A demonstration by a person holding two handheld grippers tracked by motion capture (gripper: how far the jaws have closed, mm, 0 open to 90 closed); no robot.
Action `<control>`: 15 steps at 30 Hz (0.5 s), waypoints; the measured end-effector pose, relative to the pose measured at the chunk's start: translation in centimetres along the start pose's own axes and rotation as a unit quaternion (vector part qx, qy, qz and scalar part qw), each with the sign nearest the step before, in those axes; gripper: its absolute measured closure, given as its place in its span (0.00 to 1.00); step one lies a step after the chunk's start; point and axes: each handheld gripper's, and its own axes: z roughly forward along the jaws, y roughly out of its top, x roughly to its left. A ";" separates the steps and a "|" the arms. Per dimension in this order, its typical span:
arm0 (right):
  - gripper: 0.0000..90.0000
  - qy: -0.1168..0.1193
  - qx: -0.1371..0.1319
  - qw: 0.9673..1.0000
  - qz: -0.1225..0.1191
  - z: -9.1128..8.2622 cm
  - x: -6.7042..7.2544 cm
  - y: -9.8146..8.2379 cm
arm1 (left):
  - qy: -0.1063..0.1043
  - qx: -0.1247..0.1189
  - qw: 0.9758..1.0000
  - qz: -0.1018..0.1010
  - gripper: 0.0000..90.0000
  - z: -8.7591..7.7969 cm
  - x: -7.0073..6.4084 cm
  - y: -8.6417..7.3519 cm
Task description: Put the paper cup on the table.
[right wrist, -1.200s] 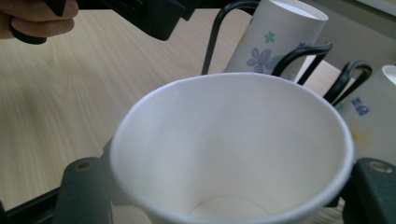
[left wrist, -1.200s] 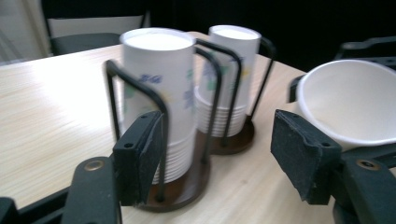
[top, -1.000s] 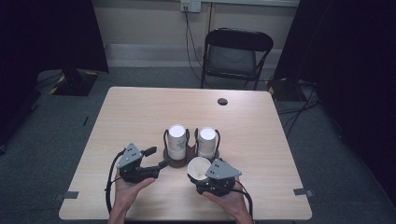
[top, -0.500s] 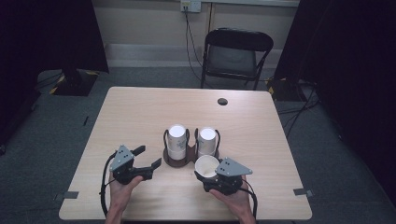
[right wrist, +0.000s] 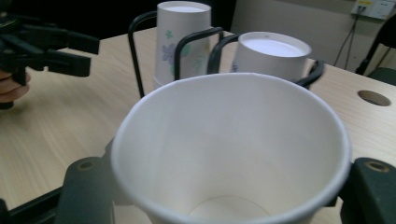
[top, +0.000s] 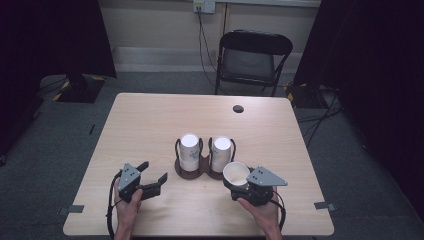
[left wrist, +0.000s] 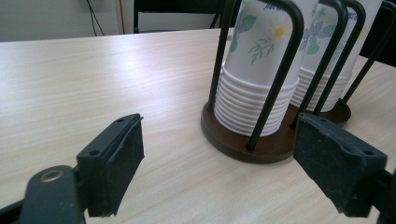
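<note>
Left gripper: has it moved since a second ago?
Yes. The left gripper has pulled back from the cup holder, toward the table's near-left, fingers opened with nothing between.

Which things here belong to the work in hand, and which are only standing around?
Part of the work:
- paper cup, held mouth-up in the right gripper
- two cup stacks in the wire holder
- left gripper, fingers open, nothing between them

Standing around:
- folding chair
- table's cable hole
- wall socket
</note>
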 end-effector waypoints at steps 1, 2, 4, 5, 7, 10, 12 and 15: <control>0.34 -0.004 -0.001 1.000 0.004 -0.2 -0.2 0.0 | 0.008 -0.001 1.000 0.002 0.17 0.0 0.0 -0.2; 0.34 -0.013 -0.001 1.000 0.009 -0.3 -0.5 0.0 | 0.017 -0.001 1.000 0.004 0.17 -0.1 0.0 -0.3; 0.34 -0.028 -0.004 0.999 0.015 -0.6 -1.2 0.1 | 0.028 -0.002 1.000 0.005 0.17 -0.1 0.1 -0.5; 0.34 -0.032 -0.005 0.999 0.018 -0.6 -1.4 0.2 | 0.029 -0.002 1.000 0.005 0.17 0.0 0.1 -0.6; 0.35 -0.044 -0.010 0.999 0.022 -0.8 -2.1 0.3 | 0.034 -0.001 0.999 0.005 0.17 0.0 0.1 -0.8; 0.35 -0.059 -0.014 0.998 0.033 -0.9 -3.2 0.5 | 0.034 -0.002 0.999 0.005 0.17 0.0 0.0 -1.1; 0.35 -0.066 -0.016 0.997 0.037 -0.8 -4.1 0.6 | 0.035 0.002 0.999 0.005 0.17 0.0 -0.1 -1.2; 0.35 -0.077 -0.013 0.996 0.043 -0.4 -5.0 0.7 | 0.035 -0.003 0.999 0.002 0.17 -0.1 -0.1 -1.3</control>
